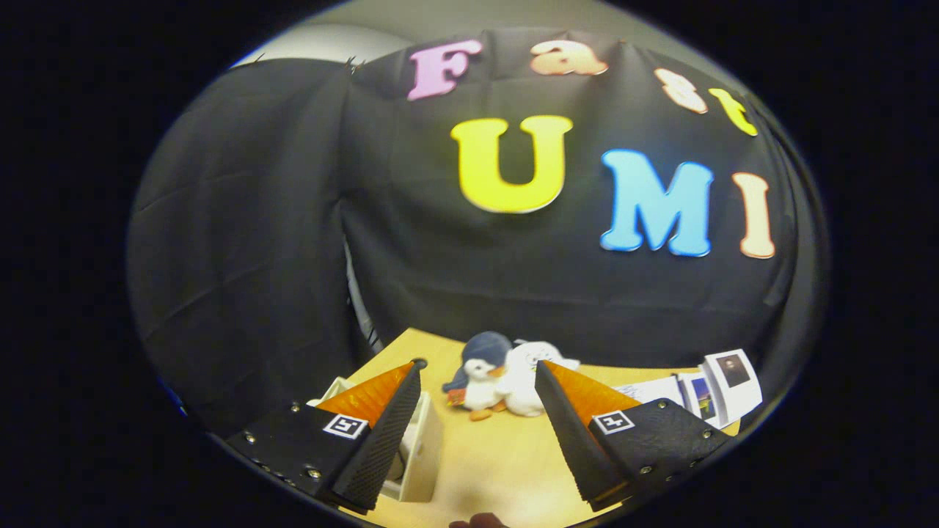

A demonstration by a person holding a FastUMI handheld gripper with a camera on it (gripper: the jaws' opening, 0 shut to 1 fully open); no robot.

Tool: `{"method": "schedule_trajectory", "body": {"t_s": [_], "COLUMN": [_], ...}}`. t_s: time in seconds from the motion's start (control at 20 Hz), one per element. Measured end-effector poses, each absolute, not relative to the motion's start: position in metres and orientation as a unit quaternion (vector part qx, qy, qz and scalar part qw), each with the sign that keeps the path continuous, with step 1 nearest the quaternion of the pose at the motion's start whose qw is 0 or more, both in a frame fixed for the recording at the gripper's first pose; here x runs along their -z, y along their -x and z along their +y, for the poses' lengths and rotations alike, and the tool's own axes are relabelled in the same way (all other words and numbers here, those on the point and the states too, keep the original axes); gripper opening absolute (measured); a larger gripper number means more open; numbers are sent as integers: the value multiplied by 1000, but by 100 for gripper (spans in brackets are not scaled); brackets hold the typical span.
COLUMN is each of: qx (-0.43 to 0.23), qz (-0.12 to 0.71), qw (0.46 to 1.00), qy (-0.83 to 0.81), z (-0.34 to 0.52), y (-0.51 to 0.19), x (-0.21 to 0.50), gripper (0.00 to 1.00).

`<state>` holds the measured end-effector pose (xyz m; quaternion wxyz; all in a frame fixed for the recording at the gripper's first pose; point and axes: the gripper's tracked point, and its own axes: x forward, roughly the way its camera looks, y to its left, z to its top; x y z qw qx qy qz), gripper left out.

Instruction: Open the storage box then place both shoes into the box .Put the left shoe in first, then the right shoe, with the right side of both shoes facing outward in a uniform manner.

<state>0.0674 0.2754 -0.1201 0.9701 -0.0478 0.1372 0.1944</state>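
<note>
While the tongs (477, 370) hang open over the surface (484, 462) with nothing between the fingers, a white box (419, 447) sits just behind the left finger (381, 433), partly hidden by it. Ahead of the gap, near the booth wall: two plush toys (502, 381) touching, a dark-capped penguin and a white one. Beyond the right finger (579, 433), photo cards (715, 389) lie in a fanned row. Shoes: can't tell where.
</note>
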Motion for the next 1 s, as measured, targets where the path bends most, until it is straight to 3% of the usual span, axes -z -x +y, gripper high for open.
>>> {"method": "schedule_trajectory", "body": {"t_s": [0.45,1.0], "qx": [-55,3], "qz": [-7,-13], "qw": [998,999], "qy": [35,33], "z": [148,123], "y": [-39,-10], "x": [21,18], "gripper": [98,98]}}
